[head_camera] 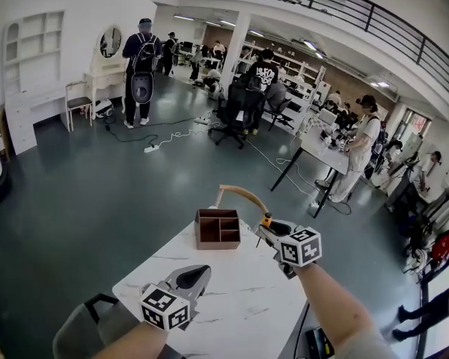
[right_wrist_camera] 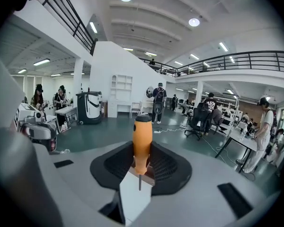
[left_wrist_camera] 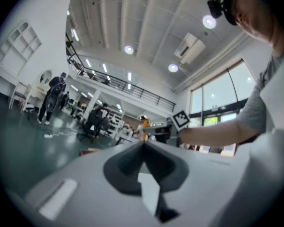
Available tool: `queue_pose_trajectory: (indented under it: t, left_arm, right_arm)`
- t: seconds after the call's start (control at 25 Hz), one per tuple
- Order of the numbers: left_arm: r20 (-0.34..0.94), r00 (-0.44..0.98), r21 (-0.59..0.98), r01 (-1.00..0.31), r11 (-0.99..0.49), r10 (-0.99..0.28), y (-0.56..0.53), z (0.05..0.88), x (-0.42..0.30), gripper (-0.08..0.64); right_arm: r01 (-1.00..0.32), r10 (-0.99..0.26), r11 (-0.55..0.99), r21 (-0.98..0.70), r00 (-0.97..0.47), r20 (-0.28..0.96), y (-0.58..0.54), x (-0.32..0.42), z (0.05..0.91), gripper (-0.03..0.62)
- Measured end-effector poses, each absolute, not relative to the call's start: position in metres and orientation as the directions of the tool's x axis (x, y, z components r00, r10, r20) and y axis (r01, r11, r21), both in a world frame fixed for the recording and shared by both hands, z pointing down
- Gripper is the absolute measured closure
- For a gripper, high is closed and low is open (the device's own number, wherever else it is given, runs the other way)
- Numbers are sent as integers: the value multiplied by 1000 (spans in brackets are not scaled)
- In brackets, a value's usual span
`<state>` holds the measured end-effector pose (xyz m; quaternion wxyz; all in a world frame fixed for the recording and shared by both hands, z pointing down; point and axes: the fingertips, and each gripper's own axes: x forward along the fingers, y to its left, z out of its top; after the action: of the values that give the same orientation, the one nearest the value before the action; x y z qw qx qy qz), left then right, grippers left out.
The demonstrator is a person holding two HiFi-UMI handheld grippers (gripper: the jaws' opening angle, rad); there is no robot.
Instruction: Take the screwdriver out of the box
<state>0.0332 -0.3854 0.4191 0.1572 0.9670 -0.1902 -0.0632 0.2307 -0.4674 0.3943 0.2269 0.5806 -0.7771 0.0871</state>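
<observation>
The orange-handled screwdriver (right_wrist_camera: 142,143) stands upright between the jaws of my right gripper (right_wrist_camera: 142,168), which is shut on the lower end of the handle, with the thin metal shaft pointing down behind it. In the head view, that right gripper (head_camera: 266,230) hovers just right of the brown wooden box (head_camera: 218,228) with several compartments, and the screwdriver (head_camera: 266,220) is clear of it. My left gripper (head_camera: 192,278) is lower on the table, left of the right one, shut with nothing in it. In its own view, the left gripper (left_wrist_camera: 143,148) shows its jaws pressed together.
The box stands near the far edge of a white marble table (head_camera: 232,305). A curved tan chair back (head_camera: 241,194) rises behind it. A grey chair (head_camera: 86,327) sits at the near left. People, desks and cables fill the hall floor beyond.
</observation>
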Motion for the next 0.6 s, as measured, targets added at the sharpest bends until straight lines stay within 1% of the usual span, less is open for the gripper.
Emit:
queue_pose_trajectory:
  t: [0.32, 0.6]
  left_arm:
    - [-25, 913, 325, -378, -867, -408, -364, 426, 49, 557]
    - [1, 887, 301, -441, -845, -462, -318, 424, 85, 556]
  right_arm:
    - [-950, -878, 299, 92, -235, 417, -425, 269, 388, 485]
    - [-933, -870, 359, 40, -318, 377, -382, 303, 395, 485]
